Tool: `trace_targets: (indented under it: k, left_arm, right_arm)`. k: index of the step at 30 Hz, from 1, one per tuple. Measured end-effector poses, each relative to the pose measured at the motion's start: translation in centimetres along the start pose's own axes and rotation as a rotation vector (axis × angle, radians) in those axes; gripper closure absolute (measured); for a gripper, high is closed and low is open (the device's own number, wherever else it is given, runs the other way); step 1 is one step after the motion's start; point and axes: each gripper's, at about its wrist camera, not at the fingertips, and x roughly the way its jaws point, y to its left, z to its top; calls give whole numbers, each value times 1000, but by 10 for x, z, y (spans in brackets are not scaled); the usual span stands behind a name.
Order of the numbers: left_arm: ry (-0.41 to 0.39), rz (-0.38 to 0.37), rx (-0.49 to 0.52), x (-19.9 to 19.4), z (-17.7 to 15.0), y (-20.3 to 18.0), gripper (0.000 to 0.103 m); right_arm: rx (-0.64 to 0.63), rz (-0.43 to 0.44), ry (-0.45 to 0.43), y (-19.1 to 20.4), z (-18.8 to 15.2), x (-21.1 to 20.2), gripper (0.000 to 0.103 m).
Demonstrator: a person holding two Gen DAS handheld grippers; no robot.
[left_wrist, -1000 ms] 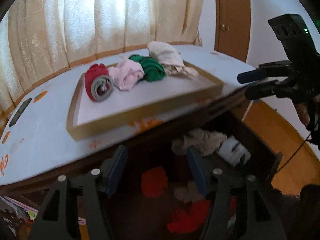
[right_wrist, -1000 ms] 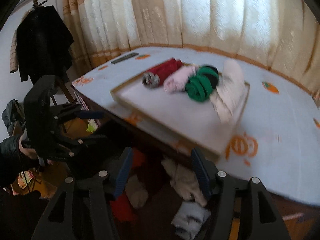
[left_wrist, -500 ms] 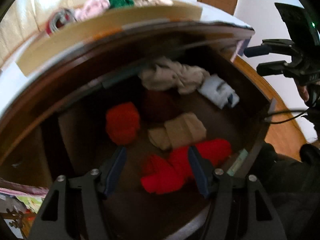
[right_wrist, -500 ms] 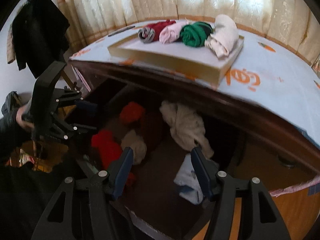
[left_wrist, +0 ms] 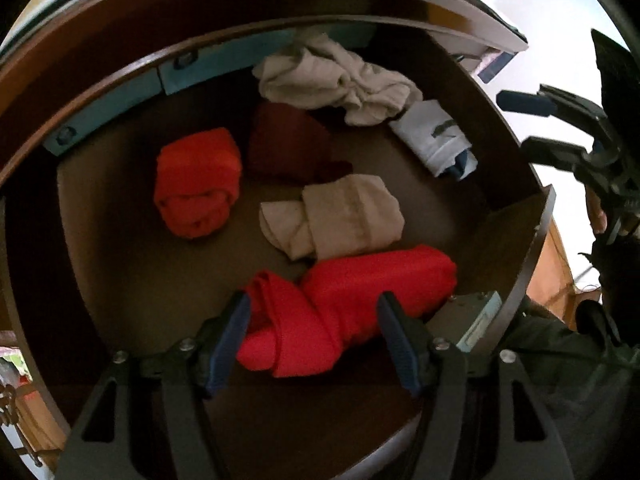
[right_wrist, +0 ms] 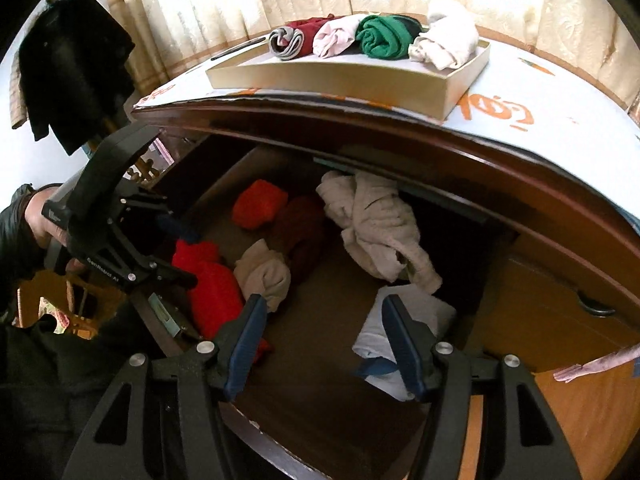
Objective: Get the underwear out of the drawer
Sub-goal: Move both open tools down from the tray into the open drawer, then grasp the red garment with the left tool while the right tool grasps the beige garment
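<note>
Over the open drawer point(left_wrist: 516, 216), I am pointing my left gripper point(left_wrist: 314, 332) steeply down at a bright red roll of underwear point(left_wrist: 348, 304) lying near the drawer's front edge. My jaws are opening; the red roll is showing between my blue pads point(left_wrist: 230, 340), but I am not pressing on it.

My right gripper point(right_wrist: 322, 340) is hanging over the drawer's other end, jaws standing apart and gripping nothing, with a white folded piece point(right_wrist: 416, 320) lying just behind the right-hand pad.

The rest of the underwear is lying loose on the dark drawer floor: an orange-red bundle point(left_wrist: 198, 188) to the left, a dark maroon piece point(left_wrist: 288, 144) beside it, a beige roll point(left_wrist: 340, 216) touching the bright red one, and a crumpled cream garment point(left_wrist: 336, 84) at the back.

On the tabletop point(right_wrist: 560, 92) above, a shallow tray point(right_wrist: 340, 76) is holding four rolled pieces in a row: a red-and-grey roll point(right_wrist: 290, 40), a pink roll point(right_wrist: 336, 38), a green roll point(right_wrist: 384, 38) and a cream roll point(right_wrist: 448, 40). A dark coat point(right_wrist: 72, 64) is hanging at the far left.
</note>
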Motion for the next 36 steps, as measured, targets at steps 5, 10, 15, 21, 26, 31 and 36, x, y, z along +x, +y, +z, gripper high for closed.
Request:
trace_targets:
  k: [5, 10, 15, 21, 26, 31, 36]
  left_arm:
    - [44, 10, -24, 10, 5, 6, 36]
    - [53, 22, -3, 12, 3, 4, 43]
    - [55, 6, -11, 16, -2, 5, 56]
    - [17, 85, 24, 10, -5, 5, 77]
    - [-2, 173, -11, -3, -7, 27, 77]
    - [-40, 216, -45, -17, -10, 40, 61]
    - [-112, 240, 84, -32, -5, 12, 62]
  right_arm:
    - [27, 2, -8, -4, -3, 3, 41]
    - [44, 2, -16, -9, -5, 3, 41]
    - [68, 3, -20, -14, -5, 7, 41]
    - [64, 7, -24, -12, -5, 9, 41]
    - [51, -11, -25, -12, -3, 12, 41]
    - [26, -47, -12, -10, 3, 26, 41]
    - [-61, -120, 31, -4, 13, 47, 41]
